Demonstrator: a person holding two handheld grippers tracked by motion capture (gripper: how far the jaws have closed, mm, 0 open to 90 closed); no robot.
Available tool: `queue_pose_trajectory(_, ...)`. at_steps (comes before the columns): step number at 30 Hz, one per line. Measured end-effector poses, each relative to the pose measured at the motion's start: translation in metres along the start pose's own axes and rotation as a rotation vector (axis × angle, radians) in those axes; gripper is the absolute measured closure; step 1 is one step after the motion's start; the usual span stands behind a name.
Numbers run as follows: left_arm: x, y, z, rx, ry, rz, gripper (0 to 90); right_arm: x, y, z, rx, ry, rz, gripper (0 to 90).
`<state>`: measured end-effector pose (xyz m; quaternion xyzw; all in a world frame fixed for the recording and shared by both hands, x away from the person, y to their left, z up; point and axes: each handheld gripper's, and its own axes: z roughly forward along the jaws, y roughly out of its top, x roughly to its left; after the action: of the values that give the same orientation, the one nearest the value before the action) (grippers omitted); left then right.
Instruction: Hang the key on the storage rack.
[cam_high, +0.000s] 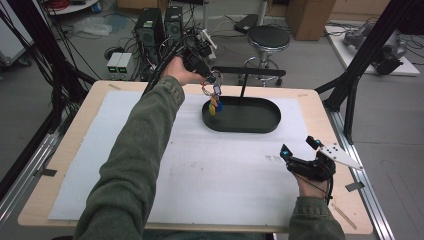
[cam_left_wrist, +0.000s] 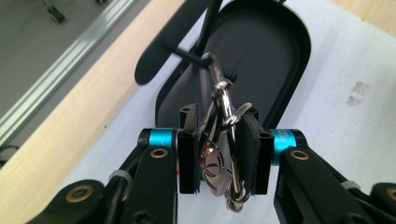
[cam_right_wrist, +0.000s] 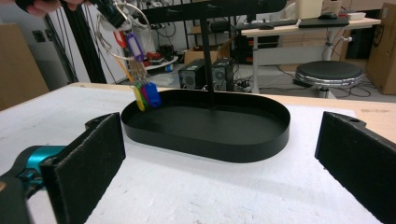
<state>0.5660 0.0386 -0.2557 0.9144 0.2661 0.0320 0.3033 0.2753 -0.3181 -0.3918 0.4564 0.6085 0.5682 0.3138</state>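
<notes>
The left gripper (cam_high: 212, 79) is stretched out at arm's length toward twelve o'clock, clamped on a key bunch (cam_high: 215, 102) dangling over the black tray's (cam_high: 260, 125) nine o'clock end. The right gripper (cam_high: 300, 149) is rested at four o'clock, jaws spread wide, empty.

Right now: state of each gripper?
Left gripper: shut on the key bunch, held above the black tray.
Right gripper: open, holding nothing, low over the white mat.
</notes>
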Motion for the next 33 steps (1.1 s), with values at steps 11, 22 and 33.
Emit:
queue_pose_trajectory(11,-0.005,0.000,-0.006,0.024,0.118,-0.001,67.0,-0.001,0.000,-0.001,-0.007,0.000,0.003,0.5)
queue_pose_trajectory(22,-0.005,0.001,-0.009,0.001,0.042,-0.060,16.1,-0.001,0.000,-0.001,-0.007,-0.002,0.002,0.5)
queue_pose_trajectory(33,0.001,-0.018,-0.023,-0.112,0.038,-0.099,1.7,-0.001,0.001,-0.002,-0.012,-0.005,0.002,0.5)
